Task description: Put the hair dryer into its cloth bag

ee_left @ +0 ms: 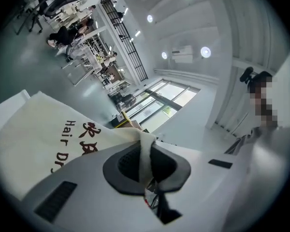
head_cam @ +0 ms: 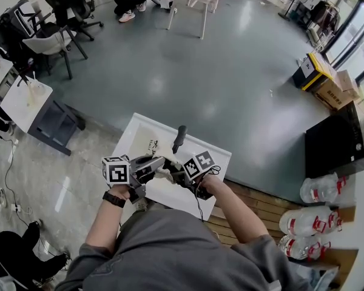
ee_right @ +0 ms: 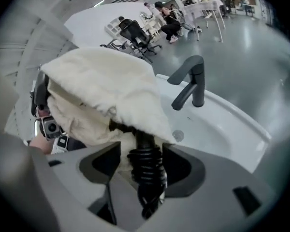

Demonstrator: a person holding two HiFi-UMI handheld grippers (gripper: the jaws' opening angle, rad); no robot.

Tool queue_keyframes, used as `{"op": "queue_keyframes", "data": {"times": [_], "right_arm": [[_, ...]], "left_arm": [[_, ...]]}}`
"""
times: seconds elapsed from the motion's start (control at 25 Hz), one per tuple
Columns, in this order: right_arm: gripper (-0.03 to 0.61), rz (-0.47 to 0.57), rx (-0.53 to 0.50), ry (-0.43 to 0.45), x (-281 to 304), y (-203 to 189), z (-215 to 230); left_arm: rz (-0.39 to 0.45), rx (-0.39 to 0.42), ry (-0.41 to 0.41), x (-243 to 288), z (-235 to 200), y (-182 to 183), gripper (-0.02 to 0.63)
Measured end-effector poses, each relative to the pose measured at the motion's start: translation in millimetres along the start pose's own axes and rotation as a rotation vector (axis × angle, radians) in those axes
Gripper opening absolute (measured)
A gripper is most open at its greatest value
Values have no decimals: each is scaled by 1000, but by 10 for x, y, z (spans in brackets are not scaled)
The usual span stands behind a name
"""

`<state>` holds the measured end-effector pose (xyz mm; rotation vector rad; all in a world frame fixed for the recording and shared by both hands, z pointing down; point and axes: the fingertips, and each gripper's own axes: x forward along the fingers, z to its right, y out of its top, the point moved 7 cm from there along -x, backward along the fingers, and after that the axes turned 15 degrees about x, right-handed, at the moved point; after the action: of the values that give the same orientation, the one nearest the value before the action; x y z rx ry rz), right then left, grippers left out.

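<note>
The left gripper is pinching a fold of the cloth bag at its hem, fingers clenched tight on the fabric. The bag is hanging above the white sink, and the hair dryer appears to be riding inside it, hidden. Only its black ribbed cord is trailing out, and the right gripper is grasping it between its fingers. Such a thin pinch is probably risking the hem slipping under the dryer's weight and dropping it into the sink. Tugging the cord could also be dragging the dryer back out, or swinging the bag into the faucet.
</note>
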<state>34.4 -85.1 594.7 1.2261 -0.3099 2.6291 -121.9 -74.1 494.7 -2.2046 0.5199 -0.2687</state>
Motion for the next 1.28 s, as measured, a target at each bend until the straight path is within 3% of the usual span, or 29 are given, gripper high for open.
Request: {"op": "queue_keyframes", "data": {"times": [0.24,0.56,0.88,0.96,1.08,1.28], "right_arm": [[296,55,-57,-61,49,25,-49],[287,196,-188,-99,57,86,-99],[108,340,-334,-185,115,75,-114],[38,369,-359,-201,97,87,-112],[17,360,-393,-216,35,103,-99],[15,234,-403,-195,-228,113,-105]], "left_arm": [[-10,-1,16,17,12,-44,3],[35,0,21,-81,29,45,3],[-10,42,-17,-14,184,35,3],[-8,47,-8,-47,178,33,3],[8,37,22,-167,124,53,3],[28,25,102,-424,-37,-1,3]]}}
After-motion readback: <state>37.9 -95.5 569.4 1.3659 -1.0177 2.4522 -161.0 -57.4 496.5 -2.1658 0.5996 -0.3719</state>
